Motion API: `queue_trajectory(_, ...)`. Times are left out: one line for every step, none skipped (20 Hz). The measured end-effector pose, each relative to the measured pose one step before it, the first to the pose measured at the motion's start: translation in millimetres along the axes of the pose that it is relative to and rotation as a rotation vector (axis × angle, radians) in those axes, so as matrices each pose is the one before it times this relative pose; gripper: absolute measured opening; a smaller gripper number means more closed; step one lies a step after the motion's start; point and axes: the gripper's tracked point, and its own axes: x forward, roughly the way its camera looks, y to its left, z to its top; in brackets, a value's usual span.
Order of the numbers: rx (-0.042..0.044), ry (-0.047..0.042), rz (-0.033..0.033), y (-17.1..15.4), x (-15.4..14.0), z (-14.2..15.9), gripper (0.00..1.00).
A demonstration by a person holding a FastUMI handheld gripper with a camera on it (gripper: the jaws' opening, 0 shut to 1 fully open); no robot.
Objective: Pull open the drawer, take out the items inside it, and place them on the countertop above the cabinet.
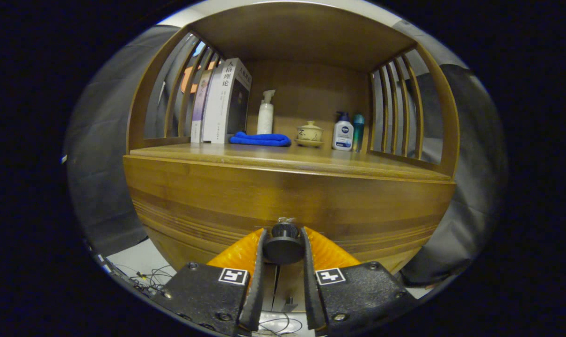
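The drawer (287, 196) knob (283, 243) (low in the frame's centre) is clamped between the hand-held gripper (283, 245) fingers.

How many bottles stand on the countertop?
3: a white spray bottle behind the blue cloth, then a white pump bottle and a teal bottle right of the lidded cup. The books may hide more.
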Motion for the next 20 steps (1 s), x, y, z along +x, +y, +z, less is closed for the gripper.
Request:
queue_trajectory(0.00039, -0.00188, -0.00486, 0.48, -0.41, 0.03, 0.38)
queue_trajectory(-0.00315, -0.00405, -0.00203, 0.21, -0.26, -0.31, 0.36)
queue_trajectory(-0.00668, -0.0034, 0.00186, 0.57, -0.93, 0.36, 0.34)
queue_trajectory(-0.00865, -0.00385, 0.00611, -0.7, -1.14, -0.26, 0.32)
queue_trajectory(0.00325, -0.00253, 0.0018, -0.63, -3.54, -0.41, 0.31)
queue_trajectory(0.00681, -0.00251, -0.00331, 1.32, -7.1, -2.14, 0.31)
queue_trajectory(0.00393, -0.00489, -0.0022, 1.07, -11.13, -2.91, 0.31)
queue_trajectory(0.00459, -0.00471, 0.00159, 1.19, -11.89, -3.15, 0.31)
queue_trajectory(0.00428, -0.00271, 0.00344, 1.1, -12.51, -2.77, 0.31)
queue_trajectory(-0.00005, -0.00207, 0.0039, -0.37, -9.76, -2.35, 0.31)
queue_trajectory(-0.00092, -0.00387, 0.00426, -1.02, -3.08, -1.24, 0.31)
queue_trajectory(-0.00508, -0.00265, 0.00276, -1.7, -7.89, -1.79, 0.31)
queue_trajectory(0.00535, -0.0007, 0.00222, -0.25, -13.28, -4.38, 0.31)
queue_trajectory(0.00491, 0.00149, 0.00341, -0.09, -12.62, -2.46, 0.31)
queue_trajectory(0.00849, 0.00199, 0.0059, 0.4, -11.09, -2.15, 0.31)
queue_trajectory(0.00836, 0.00347, 0.00454, 1.75, -8.48, -1.67, 0.31)
queue_trajectory(-0.0033, 0.00152, 0.00162, -0.53, -8.82, -3.09, 0.31)
queue_trajectory(-0.00542, 0.00017, -0.00197, -0.3, -7.28, -2.82, 0.31)
queue_trajectory(0.00168, 0.00275, -0.00159, -1.25, -8.76, -2.58, 0.31)
queue_trajectory(0.00198, 0.00555, 0.00209, 0.75, -8.32, -3.37, 0.31)
